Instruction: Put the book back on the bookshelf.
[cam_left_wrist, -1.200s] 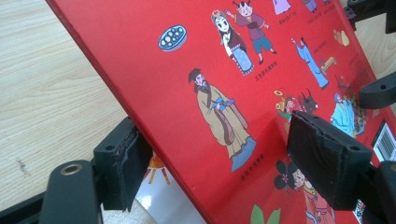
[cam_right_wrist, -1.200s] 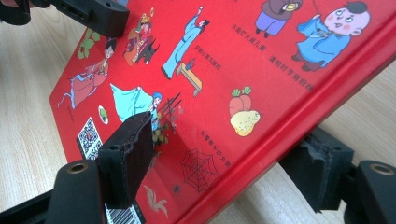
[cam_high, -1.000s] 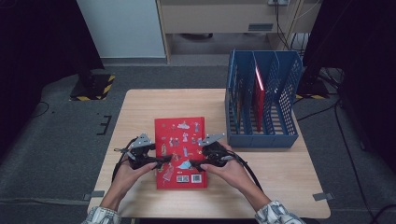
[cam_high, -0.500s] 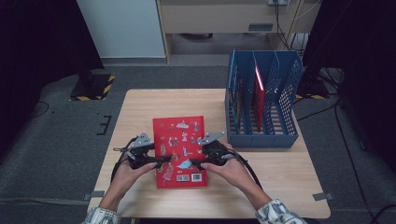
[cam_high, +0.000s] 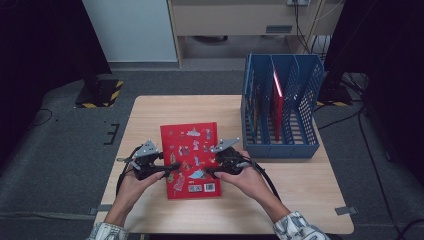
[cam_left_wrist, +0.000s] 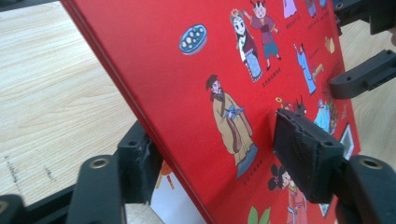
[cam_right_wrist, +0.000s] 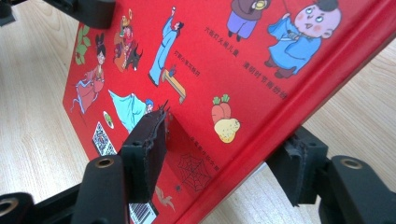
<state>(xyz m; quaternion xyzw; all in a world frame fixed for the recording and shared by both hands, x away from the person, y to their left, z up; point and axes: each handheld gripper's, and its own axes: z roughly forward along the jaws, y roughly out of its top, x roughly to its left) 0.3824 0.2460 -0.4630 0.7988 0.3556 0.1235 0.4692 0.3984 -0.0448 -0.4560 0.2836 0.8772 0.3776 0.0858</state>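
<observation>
A person's two hands come in from the near edge of the surface (cam_high: 150, 115), each with a gripper. The left gripper (cam_high: 167, 168) has its jaws around the left edge of the red book (cam_high: 192, 155). One jaw is under the book and one is over the cover. The jaws have just been closing with the book between them, and there is a gap above the cover, so it does not pinch yet. The right gripper (cam_high: 214, 172) has its jaws around the book's right edge, the thick spine side. These jaws have just been closing too, with the book between them, and they do not press on it yet.

Against the earlier high view, the book lies in the same spot near the middle of the surface and the hands have hardly moved. Only the jaws stand closer together.

In the gripper views the book's edges look lifted a little off the wood.

There is bare wood to the left of the book and beyond it. To the right, near the book, stands the blue rack (cam_high: 280, 107) by the far right edge, with a red book (cam_high: 277, 102) upright in one slot
</observation>
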